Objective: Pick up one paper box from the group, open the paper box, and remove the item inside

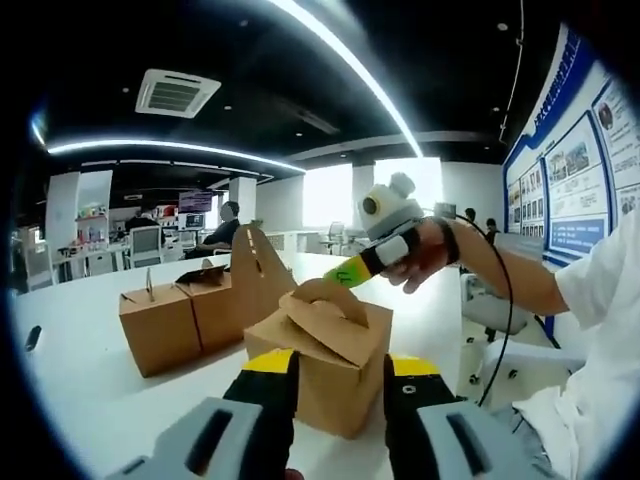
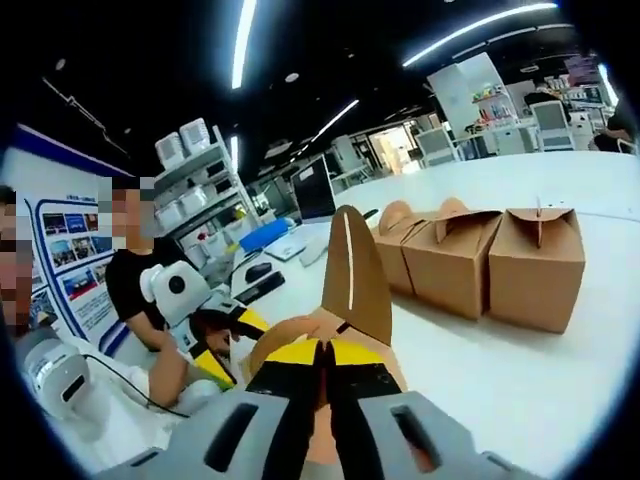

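Note:
A brown paper box (image 1: 330,335) with a top handle stands on the white table (image 1: 80,390), and my left gripper (image 1: 342,368) is shut on it, one jaw on each side wall. My right gripper (image 1: 350,268) reaches in from the right, and its tip meets the box's handle (image 1: 322,292). In the right gripper view, my right gripper (image 2: 322,352) is shut on the box's top (image 2: 280,340), where a pointed flap (image 2: 357,270) stands up. My left gripper (image 2: 222,340) shows at the left there. Three more boxes (image 1: 160,325) sit grouped nearby, also seen as boxes (image 2: 535,255).
One box in the group has a tall raised flap (image 1: 255,265). A small dark object (image 1: 33,337) lies at the table's left. A person's hand (image 1: 425,255) and sleeve hold the right gripper. Office desks, chairs and seated people are behind. White table (image 2: 520,390) lies before the group.

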Demonstrator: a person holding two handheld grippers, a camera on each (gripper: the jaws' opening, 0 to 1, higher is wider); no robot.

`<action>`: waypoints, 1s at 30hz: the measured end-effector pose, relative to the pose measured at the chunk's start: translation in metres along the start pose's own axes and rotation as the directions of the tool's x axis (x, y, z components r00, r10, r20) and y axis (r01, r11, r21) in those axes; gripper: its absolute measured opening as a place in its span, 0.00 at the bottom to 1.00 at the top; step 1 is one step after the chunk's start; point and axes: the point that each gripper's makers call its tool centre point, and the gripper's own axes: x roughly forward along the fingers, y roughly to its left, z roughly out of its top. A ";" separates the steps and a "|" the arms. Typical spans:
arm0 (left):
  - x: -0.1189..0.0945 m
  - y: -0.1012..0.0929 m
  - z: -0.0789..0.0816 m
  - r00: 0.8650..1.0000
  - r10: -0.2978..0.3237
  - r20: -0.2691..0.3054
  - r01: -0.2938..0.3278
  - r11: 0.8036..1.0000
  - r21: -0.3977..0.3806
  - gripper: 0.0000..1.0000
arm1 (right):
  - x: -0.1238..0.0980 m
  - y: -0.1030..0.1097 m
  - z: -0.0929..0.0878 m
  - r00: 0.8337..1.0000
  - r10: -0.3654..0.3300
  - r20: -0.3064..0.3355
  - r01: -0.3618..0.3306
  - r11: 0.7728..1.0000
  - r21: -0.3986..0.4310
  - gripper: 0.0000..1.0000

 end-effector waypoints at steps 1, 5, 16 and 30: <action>0.000 0.000 0.000 1.000 -0.001 0.001 0.001 1.000 -0.003 0.35 | 0.000 0.001 0.000 1.000 0.000 0.002 0.000 1.000 0.002 0.04; 0.000 -0.001 0.000 1.000 -0.001 0.000 0.001 1.000 0.000 0.35 | 0.000 0.002 0.000 1.000 -0.003 0.008 0.003 1.000 -0.003 0.04; 0.001 0.002 -0.003 1.000 0.010 -0.007 -0.009 1.000 0.004 0.35 | -0.007 0.005 0.007 0.999 0.004 0.048 -0.004 1.000 0.000 0.04; 0.006 0.000 -0.010 1.000 0.024 -0.015 -0.023 0.999 0.043 0.34 | -0.016 0.011 0.015 0.992 -0.028 0.120 0.034 0.998 -0.050 0.03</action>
